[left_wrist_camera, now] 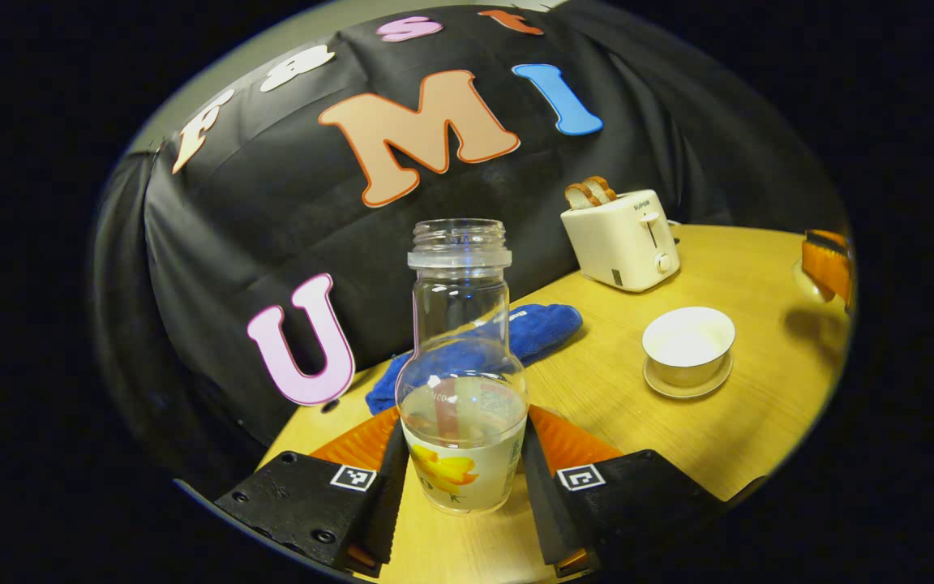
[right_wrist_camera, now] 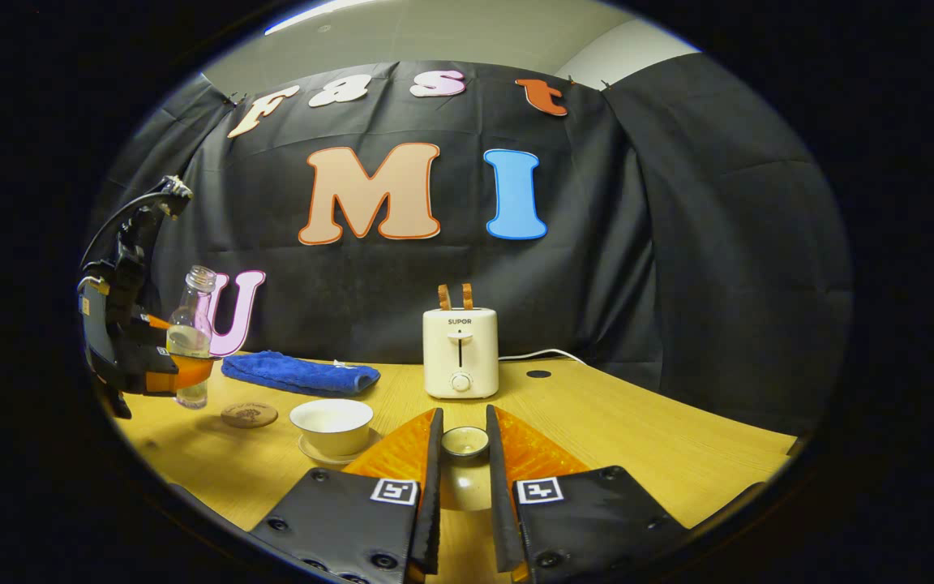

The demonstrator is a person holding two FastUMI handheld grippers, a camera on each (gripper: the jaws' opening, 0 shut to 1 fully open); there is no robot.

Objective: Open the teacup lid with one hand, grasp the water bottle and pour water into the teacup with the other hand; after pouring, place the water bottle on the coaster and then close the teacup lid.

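Left gripper [left_wrist_camera: 463, 474] is clamping its jaws on the lower body of the clear, uncapped water bottle [left_wrist_camera: 461, 381], holding it upright above the wooden surface [left_wrist_camera: 678, 438]. In the right gripper view it is sitting left of the round brown coaster [right_wrist_camera: 249, 415] and the open white teacup [right_wrist_camera: 332, 425] on its saucer. Right gripper [right_wrist_camera: 464, 454] is pinching the small white teacup lid [right_wrist_camera: 464, 441] in narrow jaws. Cream toaster [right_wrist_camera: 460, 353] and blue cloth [right_wrist_camera: 301, 375] are lying far back.

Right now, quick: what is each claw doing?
Left claw: closed on the water bottle, held upright.
Right claw: closed on the teacup lid, off the teacup.
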